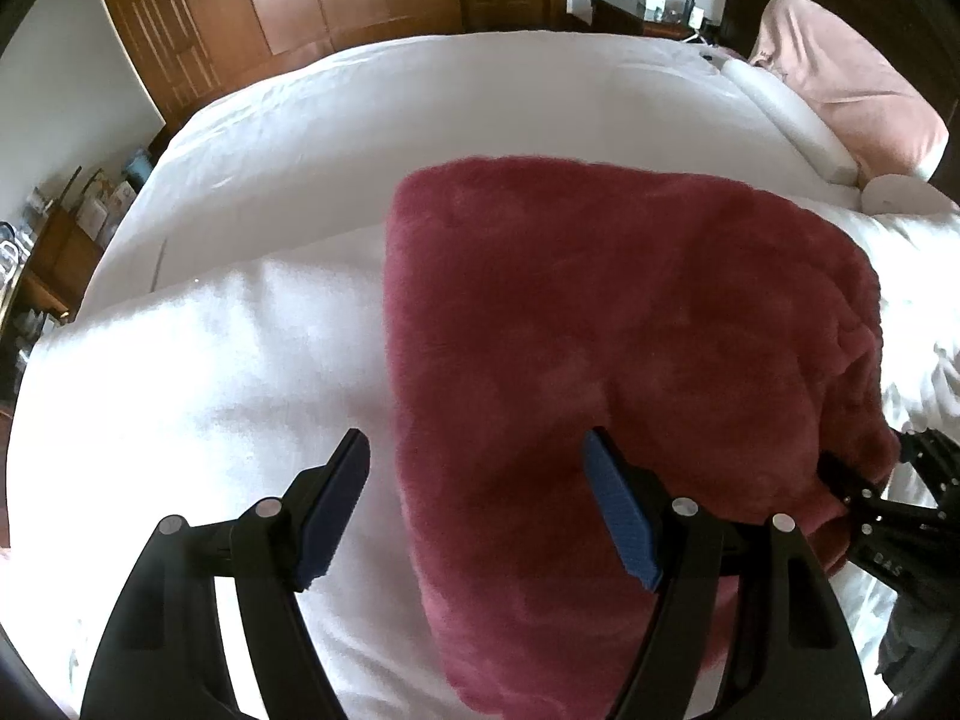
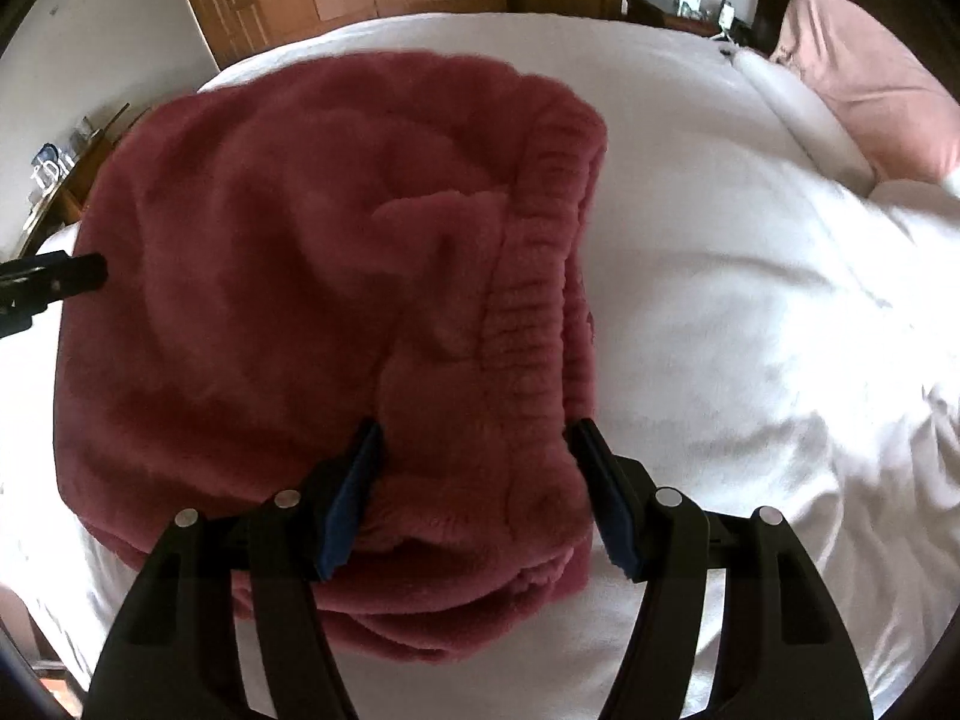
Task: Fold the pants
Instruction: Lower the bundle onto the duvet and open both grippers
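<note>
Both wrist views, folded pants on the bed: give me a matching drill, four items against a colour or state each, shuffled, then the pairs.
Items:
1. fluffy dark-red fleece pants
2. white bed cover
3. pink pillow
4. left gripper

States:
A. leaning at the head of the bed
B. open, fingers straddling the left edge of the pants
C. lying in a folded bundle, ribbed waistband on its right side
D. spread under the pants

Pairs: 1-C, 2-D, 3-A, 4-B
</note>
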